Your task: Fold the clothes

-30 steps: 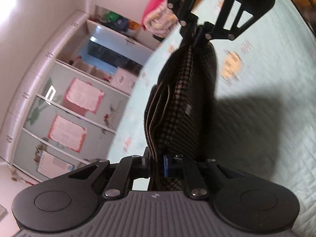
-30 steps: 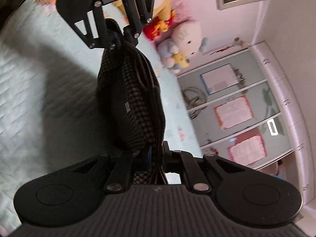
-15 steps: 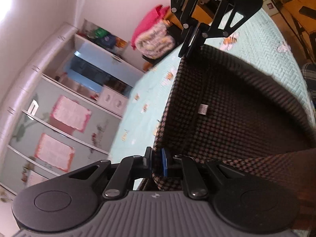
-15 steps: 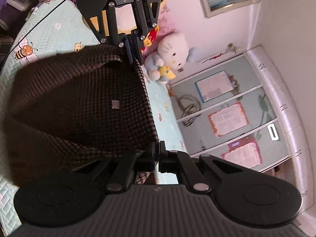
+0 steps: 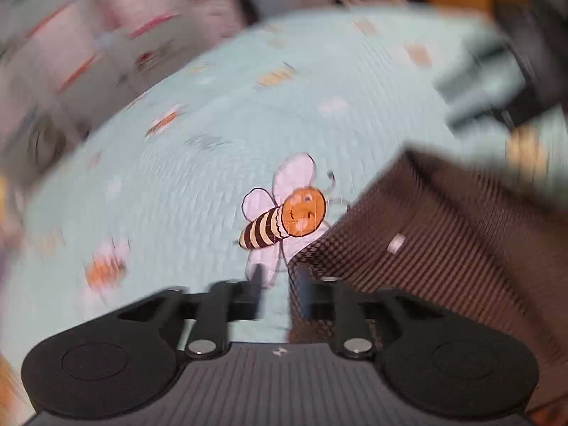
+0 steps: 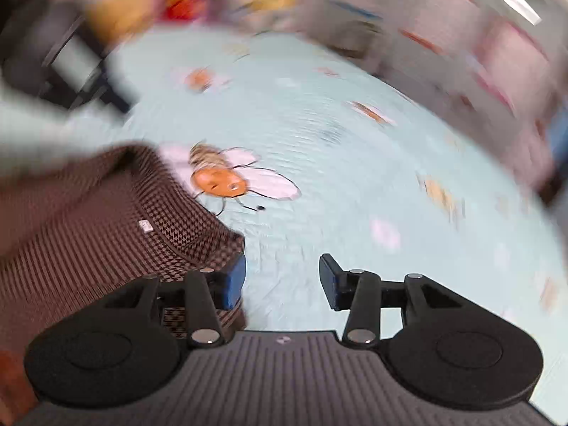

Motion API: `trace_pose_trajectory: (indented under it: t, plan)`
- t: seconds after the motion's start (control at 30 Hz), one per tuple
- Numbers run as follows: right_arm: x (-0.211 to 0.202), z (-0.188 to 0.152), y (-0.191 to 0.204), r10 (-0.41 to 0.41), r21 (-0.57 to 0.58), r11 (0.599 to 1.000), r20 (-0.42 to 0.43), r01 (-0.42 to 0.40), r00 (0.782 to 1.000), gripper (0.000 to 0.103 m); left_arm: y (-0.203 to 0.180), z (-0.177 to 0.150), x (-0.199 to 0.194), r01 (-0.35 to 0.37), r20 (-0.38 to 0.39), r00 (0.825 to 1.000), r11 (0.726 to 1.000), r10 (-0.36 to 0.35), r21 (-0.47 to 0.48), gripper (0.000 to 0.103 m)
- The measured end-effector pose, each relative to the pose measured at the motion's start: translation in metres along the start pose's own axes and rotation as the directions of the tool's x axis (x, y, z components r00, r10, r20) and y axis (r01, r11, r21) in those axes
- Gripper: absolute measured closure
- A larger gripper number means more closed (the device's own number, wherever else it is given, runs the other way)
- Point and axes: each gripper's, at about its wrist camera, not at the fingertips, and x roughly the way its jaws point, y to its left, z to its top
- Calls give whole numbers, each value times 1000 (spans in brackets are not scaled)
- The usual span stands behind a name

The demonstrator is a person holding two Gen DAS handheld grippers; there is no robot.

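Garment: brown checked cloth [image 5: 443, 248] spread flat on bed quilt [image 5: 198, 163], small white label [image 6: 145, 226] facing up; corner near bee print [image 5: 284, 216].
Left claw [image 5: 278, 284]: parted, gripping nothing, at cloth corner.
Right claw [image 6: 282, 280]: spread wide, empty, beside other corner.
Risk: likely snagging a corner and rumpling the cloth, both claws so close; heavy blur.
Around: cabinet doors [image 6: 497, 53] beyond bed, well apart; nothing blocking.
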Motion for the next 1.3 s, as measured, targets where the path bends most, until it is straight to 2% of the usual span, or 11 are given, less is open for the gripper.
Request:
trace_pose_trajectory:
  t: [0.07,0.17,0.23,0.33,0.37,0.57,0.67,0.8,0.93,1.1,1.3]
  plan:
    - [-17,-30,3,43,151,988,9,-43,999,53,15,-27,-19,-3,42,999,978,12,-208,33]
    - [-42,-75,6,102,369,923,34,-108,994,52,32,-60,-40,67,38,998,877,-55,-476,33]
    - [-59,-105,9,138,504,851,58,-149,989,50,31,-90,-53,106,31,994,797,-109,-595,33]
    - [-84,-150,13,183,680,704,104,-204,978,50,9,-128,-83,130,28,988,725,-150,-676,33]
    - [-92,-165,14,196,731,646,121,-221,973,50,1,-140,-94,129,26,988,711,-153,-691,32]
    - [-109,-175,44,293,778,566,119,-272,949,44,-37,-189,-127,146,-2,975,650,-222,-746,32]
    - [-116,-180,57,343,801,517,130,-303,930,40,-35,-203,-134,188,47,965,553,-259,-812,31]
    - [-118,-188,66,416,829,419,187,-370,890,34,-33,-219,-128,278,117,920,412,-373,-868,28]
    - [-107,-186,73,459,830,359,242,-428,855,31,-36,-218,-108,310,147,902,372,-405,-875,26]
    - [-88,-182,61,435,847,259,326,-463,839,33,-27,-210,-80,367,228,877,283,-422,-886,24]
    - [-46,-176,25,375,877,43,430,-479,821,32,-2,-198,-43,406,322,841,115,-434,-906,21]
